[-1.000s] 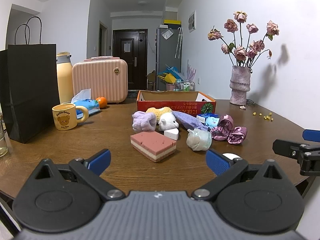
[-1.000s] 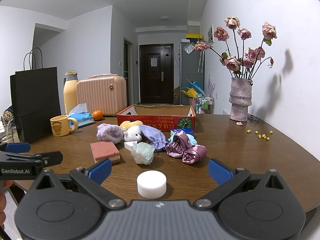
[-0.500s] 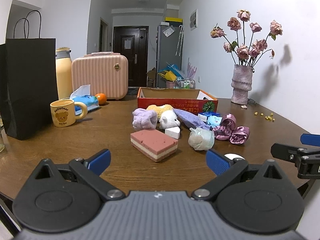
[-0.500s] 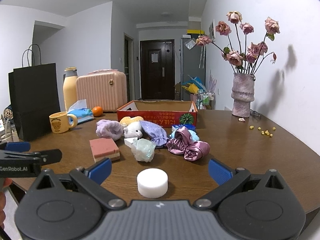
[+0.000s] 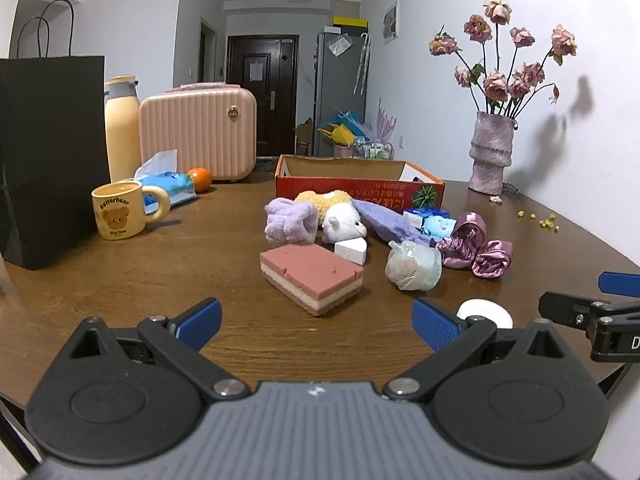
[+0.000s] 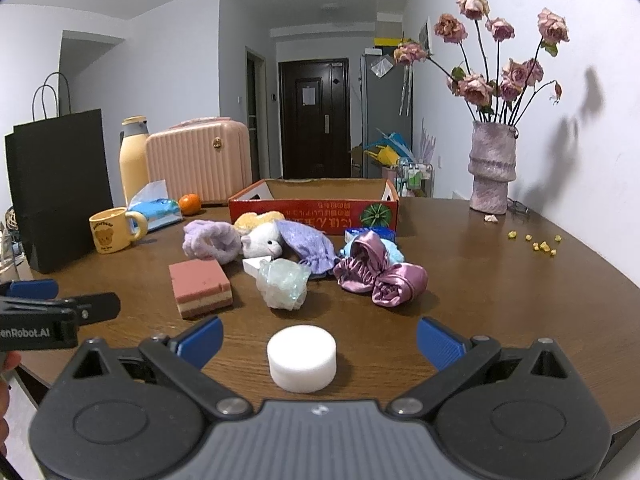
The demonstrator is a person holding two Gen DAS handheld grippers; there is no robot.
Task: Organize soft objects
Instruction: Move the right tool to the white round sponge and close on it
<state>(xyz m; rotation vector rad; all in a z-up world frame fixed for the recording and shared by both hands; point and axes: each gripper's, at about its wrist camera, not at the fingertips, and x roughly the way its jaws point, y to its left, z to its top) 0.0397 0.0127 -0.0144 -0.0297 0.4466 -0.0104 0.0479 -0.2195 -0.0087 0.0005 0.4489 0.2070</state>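
Soft things lie in a heap before a red cardboard box (image 5: 360, 190) (image 6: 314, 206): a lilac plush band (image 5: 290, 220) (image 6: 210, 240), a white plush toy (image 5: 344, 222) (image 6: 262, 242), a purple pouch (image 6: 308, 244), a pale crumpled bundle (image 5: 414, 266) (image 6: 282, 286), mauve satin scrunchies (image 5: 478, 246) (image 6: 378, 270). A pink layered sponge (image 5: 312, 276) (image 6: 200, 286) lies nearest my left gripper (image 5: 316, 322), which is open and empty. A white foam puck (image 6: 302, 356) (image 5: 484, 312) sits between the fingers of my open right gripper (image 6: 320, 340), untouched.
On the round wooden table (image 5: 160, 264) stand a black paper bag (image 5: 48, 160), a yellow bear mug (image 5: 118, 208), a cream bottle (image 5: 122, 132), a pink case (image 5: 198, 132), a tissue pack (image 5: 168, 188), an orange (image 5: 200, 178) and a vase of dried roses (image 5: 492, 152).
Both grippers have moved forward a little toward the heap and slightly lower. Their jaws stay open and no object has moved.
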